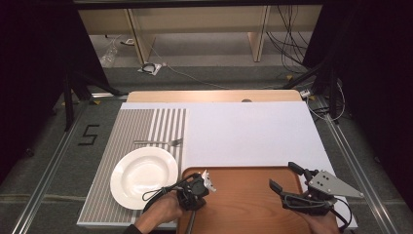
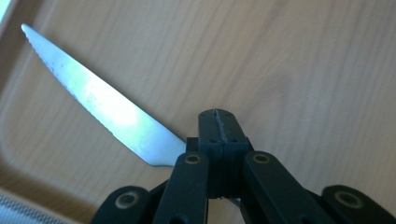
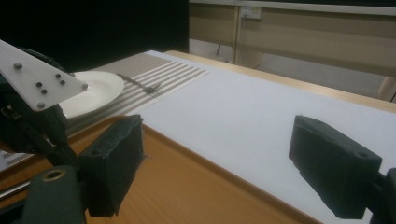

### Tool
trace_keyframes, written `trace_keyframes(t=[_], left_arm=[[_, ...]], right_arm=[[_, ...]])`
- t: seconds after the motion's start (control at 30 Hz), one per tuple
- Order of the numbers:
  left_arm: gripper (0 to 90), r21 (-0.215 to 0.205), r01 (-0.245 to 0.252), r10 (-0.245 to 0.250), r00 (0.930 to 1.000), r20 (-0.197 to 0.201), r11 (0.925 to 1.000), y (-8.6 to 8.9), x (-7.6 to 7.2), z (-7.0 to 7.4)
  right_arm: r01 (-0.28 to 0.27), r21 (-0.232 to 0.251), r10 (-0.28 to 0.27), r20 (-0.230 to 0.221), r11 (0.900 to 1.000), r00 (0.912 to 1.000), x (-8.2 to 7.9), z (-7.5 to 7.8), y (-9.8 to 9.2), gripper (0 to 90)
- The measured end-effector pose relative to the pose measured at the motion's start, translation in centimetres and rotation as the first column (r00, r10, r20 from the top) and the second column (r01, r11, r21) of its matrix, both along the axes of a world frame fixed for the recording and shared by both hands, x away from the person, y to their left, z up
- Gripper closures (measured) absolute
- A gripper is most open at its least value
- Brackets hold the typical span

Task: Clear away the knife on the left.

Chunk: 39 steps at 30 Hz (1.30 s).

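the left gripper has its jaws clamped on a knife, blade pointing to ten o'clock above the wooden tray. the right gripper, jaws wide apart, hovers at the tray's three o'clock edge. a white plate sits at the tray's nine o'clock.

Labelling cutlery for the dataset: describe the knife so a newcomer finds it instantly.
Start at the wooden tray at the table's near edge. Over its left end, the left gripper is shut on the knife. Its serrated silver blade sets it apart from the fork on the striped mat.
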<state>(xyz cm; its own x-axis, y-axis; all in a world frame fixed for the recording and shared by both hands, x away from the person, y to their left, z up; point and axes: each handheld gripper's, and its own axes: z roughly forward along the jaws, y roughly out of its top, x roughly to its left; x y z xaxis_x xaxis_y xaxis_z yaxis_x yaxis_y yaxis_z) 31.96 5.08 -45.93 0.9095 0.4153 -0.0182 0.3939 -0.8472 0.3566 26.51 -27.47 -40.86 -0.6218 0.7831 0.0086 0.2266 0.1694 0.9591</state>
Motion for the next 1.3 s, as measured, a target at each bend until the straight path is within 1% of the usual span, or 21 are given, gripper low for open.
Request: trace_keyframes(t=[0.27,0.43,0.7,0.83,0.9,1.0,1.07,1.1,1.13,1.2,1.27,1.3], left_arm=[[89.0,0.009,-0.028,0.028,0.9995,-0.011,0.9996,0.8,0.4,0.0],[89.0,0.017,-0.031,0.031,0.9994,-0.015,0.9994,1.1,0.6,0.0],[89.0,0.032,-0.052,0.053,0.9983,-0.026,0.9982,1.7,0.8,0.1],[89.0,0.039,-0.061,0.062,0.9974,-0.036,0.9974,2.0,1.0,0.1],[89.0,0.045,-0.062,0.064,0.9968,-0.048,0.9971,2.1,1.1,0.1],[88.6,0.035,-0.063,0.065,0.9962,-0.058,0.9974,2.3,1.1,0.1],[85.6,0.031,-0.062,0.064,0.9962,-0.060,0.9976,2.2,1.1,0.1],[81.8,0.027,-0.063,0.065,0.9958,-0.066,0.9977,2.2,1.1,0.2],[79.2,0.018,-0.063,0.064,0.9956,-0.068,0.9979,2.2,1.1,0.3],[75.3,-0.003,-0.056,0.056,0.9958,-0.072,0.9984,2.2,1.1,0.6],[67.1,-0.022,-0.054,0.052,0.9960,-0.073,0.9983,2.2,1.0,1.0],[61.6,-0.022,-0.058,0.057,0.9960,-0.069,0.9981,2.2,1.1,1.2]], right_arm=[[0.001,0.000,-0.001,0.000,1.000,1.0000,0.0,0.0,0.0,18.7],[-0.001,0.002,0.001,0.002,1.000,1.0000,0.0,0.0,0.0,18.7],[-0.001,0.002,0.001,0.001,1.000,1.0000,0.0,0.0,0.0,18.7],[0.000,-0.003,0.000,-0.002,1.000,1.0000,-0.1,0.0,0.0,18.7],[0.001,-0.006,-0.001,-0.004,1.000,1.0000,-0.1,0.0,0.0,18.7],[0.001,-0.012,-0.001,-0.009,1.000,1.0000,-0.1,0.0,0.0,18.6],[0.001,-0.012,-0.001,-0.009,1.000,1.0000,-0.1,0.0,0.0,18.7],[0.001,-0.011,-0.001,-0.009,1.000,1.0000,-0.1,0.0,0.0,18.7],[-0.002,-0.003,0.002,-0.004,1.000,1.0000,0.0,0.0,0.1,18.7],[-0.002,-0.003,0.002,-0.004,1.000,1.0000,0.0,0.0,0.0,18.7],[-0.001,-0.002,0.001,-0.005,1.000,1.0000,0.0,0.0,0.0,18.7],[-0.001,-0.003,0.001,-0.005,1.000,1.0000,0.0,0.0,0.0,18.7]])
